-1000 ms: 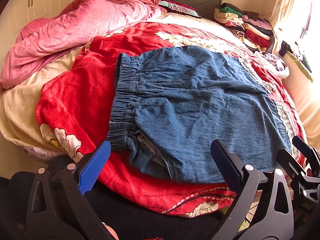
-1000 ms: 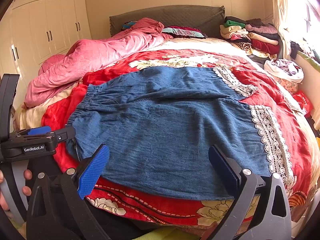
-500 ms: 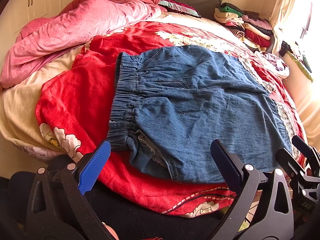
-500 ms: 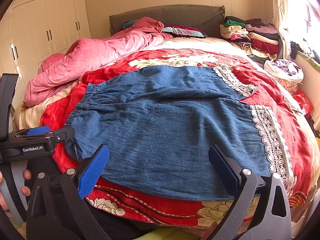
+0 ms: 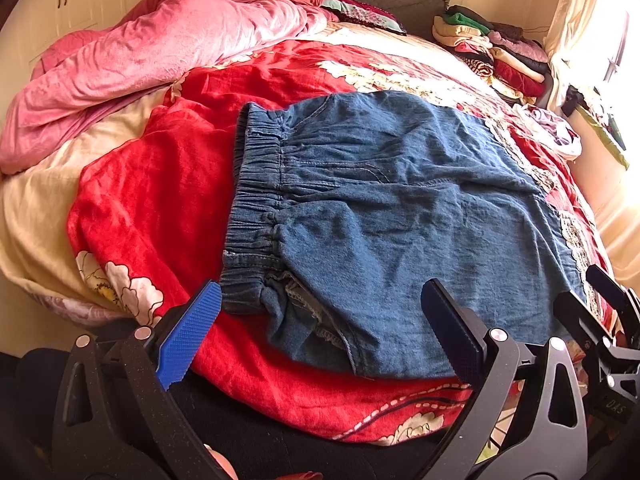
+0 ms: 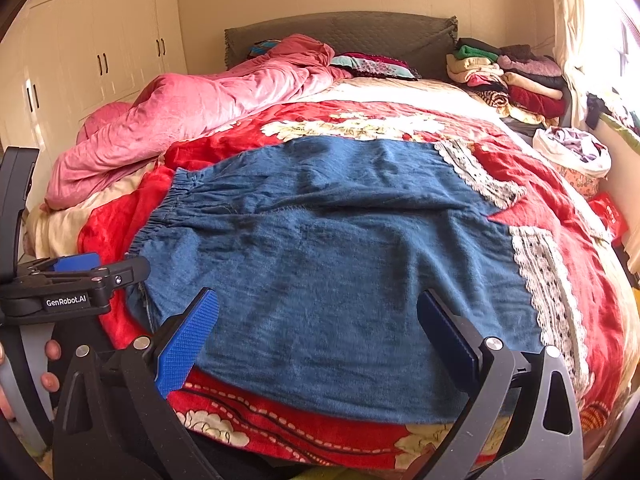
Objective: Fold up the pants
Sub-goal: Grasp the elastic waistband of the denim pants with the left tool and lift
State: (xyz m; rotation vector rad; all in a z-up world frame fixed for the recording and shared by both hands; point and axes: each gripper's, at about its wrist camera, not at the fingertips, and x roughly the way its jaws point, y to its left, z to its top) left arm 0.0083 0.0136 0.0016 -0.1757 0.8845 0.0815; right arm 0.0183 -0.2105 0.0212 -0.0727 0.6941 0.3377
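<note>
Blue denim pants (image 5: 380,216) (image 6: 340,264) lie spread flat on a red flowered blanket (image 5: 152,184) (image 6: 552,200). The elastic waistband (image 5: 256,208) is at the left and the white lace leg hems (image 6: 548,288) are at the right. My left gripper (image 5: 320,328) is open, hovering just short of the near waistband corner with nothing between its fingers. Over the pants' near edge my right gripper (image 6: 316,328) is likewise open and empty. The left gripper (image 6: 80,280) also shows at the left edge of the right wrist view, held by a hand.
A pink quilt (image 5: 160,48) (image 6: 200,112) is bunched at the bed's far left. A pile of folded clothes (image 5: 492,52) (image 6: 508,76) sits at the far right by the headboard. A bag of laundry (image 6: 572,152) stands beside the bed's right edge. Wardrobe doors (image 6: 100,52) line the left wall.
Both grippers have hardly moved; the views shift only slightly. The pants lie as before, and both jaws stay open.
</note>
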